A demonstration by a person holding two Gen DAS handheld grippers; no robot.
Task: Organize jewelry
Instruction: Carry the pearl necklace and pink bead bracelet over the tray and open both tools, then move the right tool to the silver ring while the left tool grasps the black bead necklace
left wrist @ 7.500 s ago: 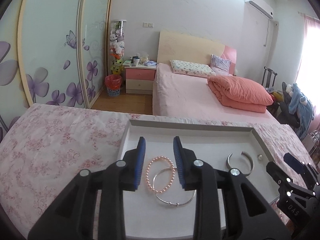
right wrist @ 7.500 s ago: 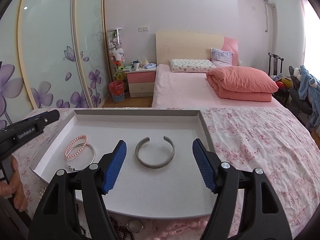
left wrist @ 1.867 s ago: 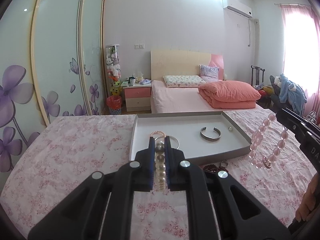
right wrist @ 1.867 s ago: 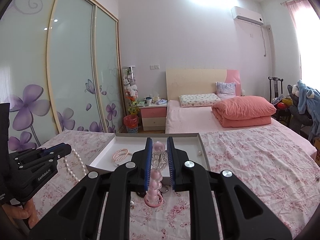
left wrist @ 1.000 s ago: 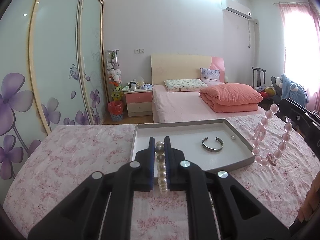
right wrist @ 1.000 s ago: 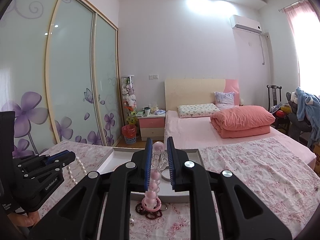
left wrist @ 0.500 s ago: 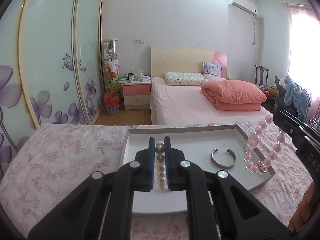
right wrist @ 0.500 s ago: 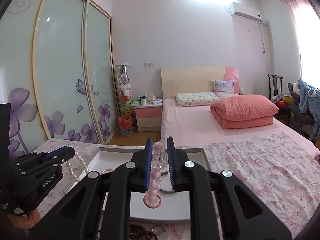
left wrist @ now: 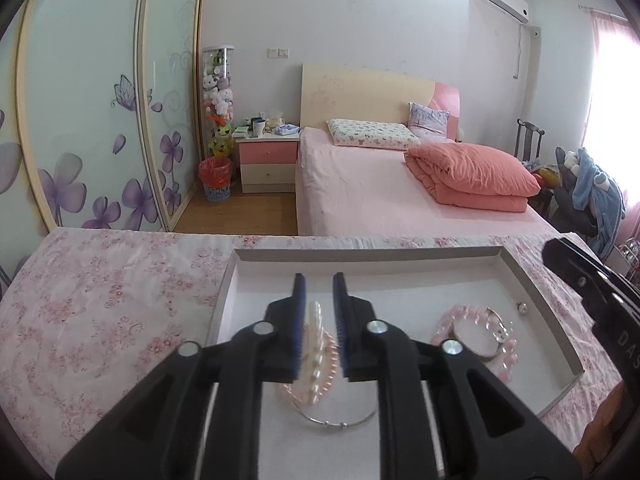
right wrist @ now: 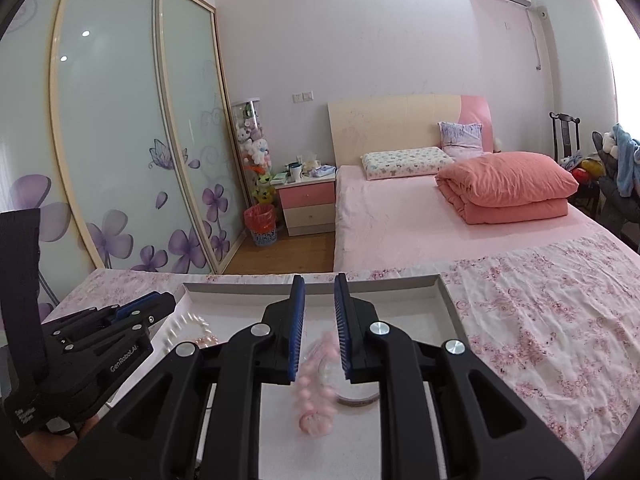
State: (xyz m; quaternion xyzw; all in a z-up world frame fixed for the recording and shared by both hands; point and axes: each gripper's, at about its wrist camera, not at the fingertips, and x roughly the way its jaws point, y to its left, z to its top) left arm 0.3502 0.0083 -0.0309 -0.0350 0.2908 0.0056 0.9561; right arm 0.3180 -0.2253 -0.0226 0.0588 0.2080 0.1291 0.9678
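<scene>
The white pearl bracelet [left wrist: 316, 320] and the chunky pink bead bracelet [left wrist: 460, 314] now lie inside the shallow grey tray [left wrist: 360, 254], because the left gripper [left wrist: 318, 280] is opening its jaws and the right gripper [right wrist: 319, 280] has let go.

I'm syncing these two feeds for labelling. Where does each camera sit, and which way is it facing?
Left wrist: rides the left claw, looking forward and down into the tray; the jaws are opening with the white pearl strand between them; the right claw shows at the right edge.
Right wrist: rides the right claw, facing the same way over the tray; the pink bead bracelet is blurred between its fingers; the left claw shows at left.
Shared: tray, bed, wardrobe, each other's claw.
</scene>
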